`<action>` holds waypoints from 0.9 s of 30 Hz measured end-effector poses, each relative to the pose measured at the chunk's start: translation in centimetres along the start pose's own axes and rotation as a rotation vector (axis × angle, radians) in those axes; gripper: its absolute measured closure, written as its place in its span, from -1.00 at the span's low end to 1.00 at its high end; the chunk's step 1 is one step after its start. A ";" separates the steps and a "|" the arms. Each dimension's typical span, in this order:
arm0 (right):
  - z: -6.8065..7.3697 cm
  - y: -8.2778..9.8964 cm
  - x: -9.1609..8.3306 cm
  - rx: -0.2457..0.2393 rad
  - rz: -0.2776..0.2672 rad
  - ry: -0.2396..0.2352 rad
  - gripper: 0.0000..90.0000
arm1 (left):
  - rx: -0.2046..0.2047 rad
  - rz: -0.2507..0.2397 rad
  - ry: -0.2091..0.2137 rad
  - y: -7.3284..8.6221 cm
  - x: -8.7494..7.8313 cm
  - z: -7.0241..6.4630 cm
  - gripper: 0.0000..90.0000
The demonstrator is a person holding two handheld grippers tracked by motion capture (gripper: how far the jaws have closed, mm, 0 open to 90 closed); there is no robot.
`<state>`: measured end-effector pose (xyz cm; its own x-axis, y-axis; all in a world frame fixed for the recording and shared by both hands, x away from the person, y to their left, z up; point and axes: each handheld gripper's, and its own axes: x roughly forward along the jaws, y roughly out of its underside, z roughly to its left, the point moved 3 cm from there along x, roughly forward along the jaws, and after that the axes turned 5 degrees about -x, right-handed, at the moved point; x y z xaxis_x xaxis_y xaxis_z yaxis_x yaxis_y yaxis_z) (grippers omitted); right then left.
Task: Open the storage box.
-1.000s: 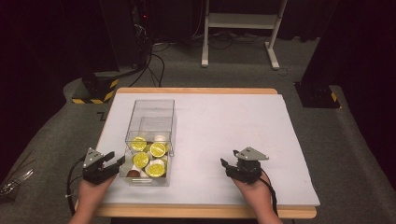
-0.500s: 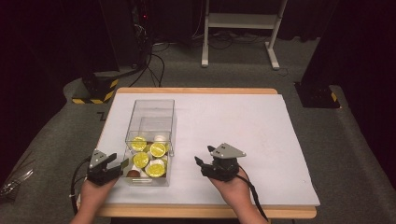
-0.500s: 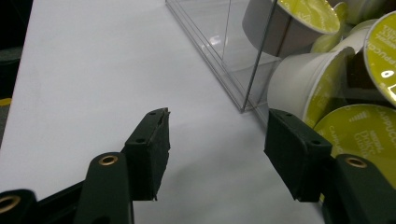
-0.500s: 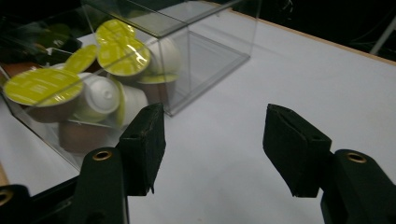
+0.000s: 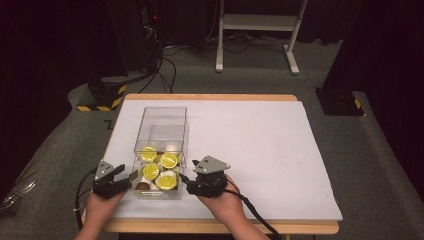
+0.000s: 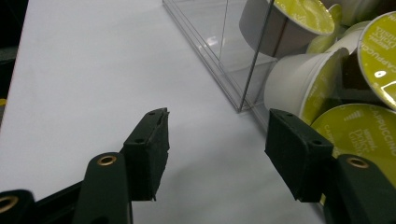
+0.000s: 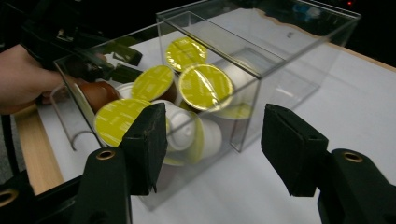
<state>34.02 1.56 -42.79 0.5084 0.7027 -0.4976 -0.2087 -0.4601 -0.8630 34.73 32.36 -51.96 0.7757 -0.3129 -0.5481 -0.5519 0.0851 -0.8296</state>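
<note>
Big white sheet-covered wooden table point(image 5: 260, 145) underneath, with a clear see-through plastic box point(image 5: 161, 120) standing near its front left part. Inside the box, at the near end, a heap of small round coffee pods with yellow-green foil lids point(image 5: 167, 161), plus one brown pod point(image 5: 143, 186). Just left of the box's near corner, the left gripper point(image 5: 131, 175), jaws just opening and now about half wide, nothing between them. Just right of the box's near end, the right gripper point(image 5: 184, 177), jaws also about half wide, holding nothing. Looks like the getting-ready step: closing in on the box from both sides. Next, probably a gentle squeeze on the box walls, or a reach over the rim for a pod.
</note>
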 end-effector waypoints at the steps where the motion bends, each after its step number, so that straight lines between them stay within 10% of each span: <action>1: 0.0 0.0 0.0 0.000 0.000 0.000 -0.09 | 0.001 0.002 0.003 0.0 0.0 0.0 -0.11; 27: 4.9 -2.4 4.7 -0.091 0.080 -0.059 0.09 | 0.000 0.012 0.020 0.0 0.1 0.0 -0.11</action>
<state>32.84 8.62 -43.51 0.4424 0.6912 -0.5714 -0.1686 -0.5618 -0.8100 34.82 32.31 -52.01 0.7627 -0.3305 -0.5560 -0.5614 0.0886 -0.8228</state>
